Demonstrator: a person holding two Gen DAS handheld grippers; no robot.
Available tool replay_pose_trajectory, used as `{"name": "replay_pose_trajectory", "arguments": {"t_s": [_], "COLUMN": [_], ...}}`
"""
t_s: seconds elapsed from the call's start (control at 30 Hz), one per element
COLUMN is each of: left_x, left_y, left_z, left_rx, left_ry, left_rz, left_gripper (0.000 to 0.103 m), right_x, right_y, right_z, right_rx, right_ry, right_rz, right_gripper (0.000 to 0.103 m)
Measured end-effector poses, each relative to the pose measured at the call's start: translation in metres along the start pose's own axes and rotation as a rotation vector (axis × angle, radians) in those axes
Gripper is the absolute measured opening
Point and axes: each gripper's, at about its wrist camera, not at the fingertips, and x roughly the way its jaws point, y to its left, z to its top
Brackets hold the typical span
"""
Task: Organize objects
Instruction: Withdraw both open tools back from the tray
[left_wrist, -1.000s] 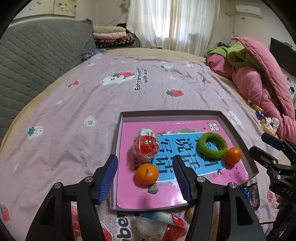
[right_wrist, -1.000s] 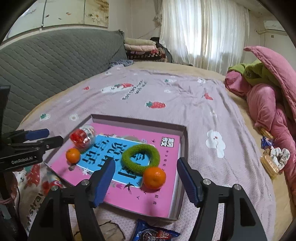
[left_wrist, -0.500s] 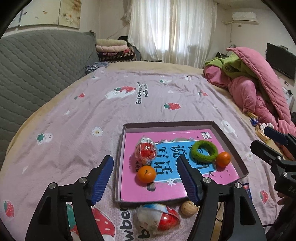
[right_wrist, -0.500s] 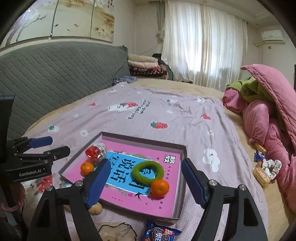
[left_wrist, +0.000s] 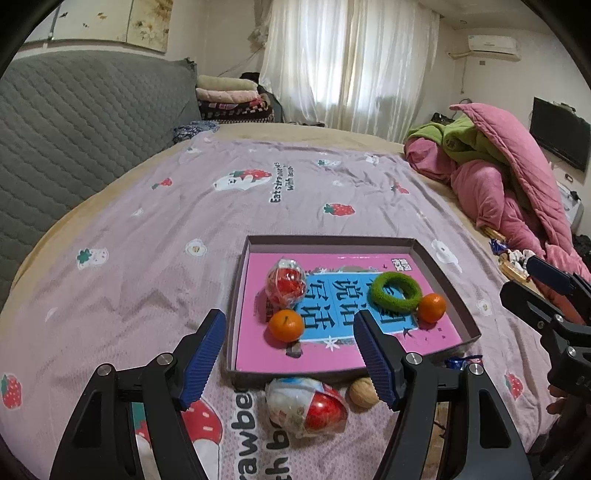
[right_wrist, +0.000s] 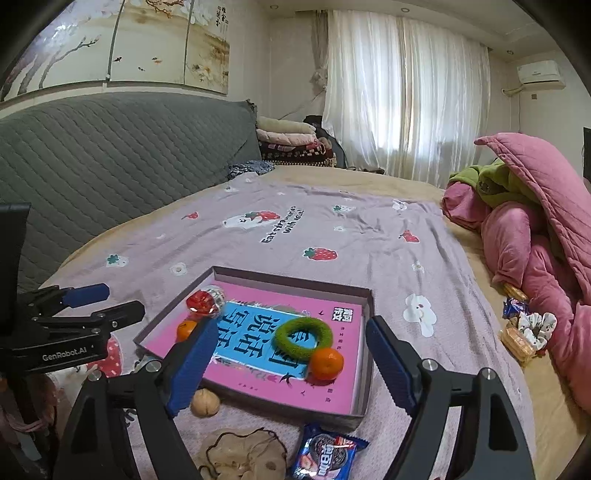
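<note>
Left gripper (left_wrist: 290, 354) wide, nothing between the pads, jaws just been opening; right gripper (right_wrist: 290, 367) likewise wide and empty, just been opening, the last of it only on the right. Both hovering over the near rim of the tray (left_wrist: 448, 275), on the bedspread (left_wrist: 147, 258). In tray: two oranges (left_wrist: 285, 325) (left_wrist: 431, 307), green ring (left_wrist: 396, 291), wrapped red toy (left_wrist: 286, 283). Outside, against the near wall: red-and-white egg (left_wrist: 306, 404), walnut (left_wrist: 364, 395); nearer the right gripper a cookie pack (right_wrist: 325, 456) and tan mesh pouch (right_wrist: 240, 456). Likely step: pick a stray. Best approached from above, jaws astride the egg's narrow axis, closing gently since the wrapper may slip; walnut apt to roll on soft cloth. Readable: "GenRobot.AI" on the left gripper's side; "Eat strawberries with ice…" on the bedspread, ending unclear; large Chinese characters on the tray liner, not deciphered; pack lettering too distorted.
</note>
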Motion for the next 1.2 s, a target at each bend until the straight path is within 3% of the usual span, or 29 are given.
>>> {"name": "replay_pose_trajectory", "arguments": {"t_s": [0.57, 1.2], "left_x": [-0.022, -0.061], "left_y": [0.004, -0.010], "left_z": [-0.021, -0.040], "left_rx": [-0.041, 0.003], "left_ry": [0.015, 0.007], "left_rz": [-0.007, 0.006], "left_gripper": [0.073, 0.073], "right_x": [-0.025, -0.055], "right_y": [0.021, 0.033], "right_z": [-0.020, -0.030], "right_rx": [-0.013, -0.016], "right_ry": [0.020, 0.023], "right_rz": [-0.002, -0.017], "right_gripper": [0.082, 0.082]}}
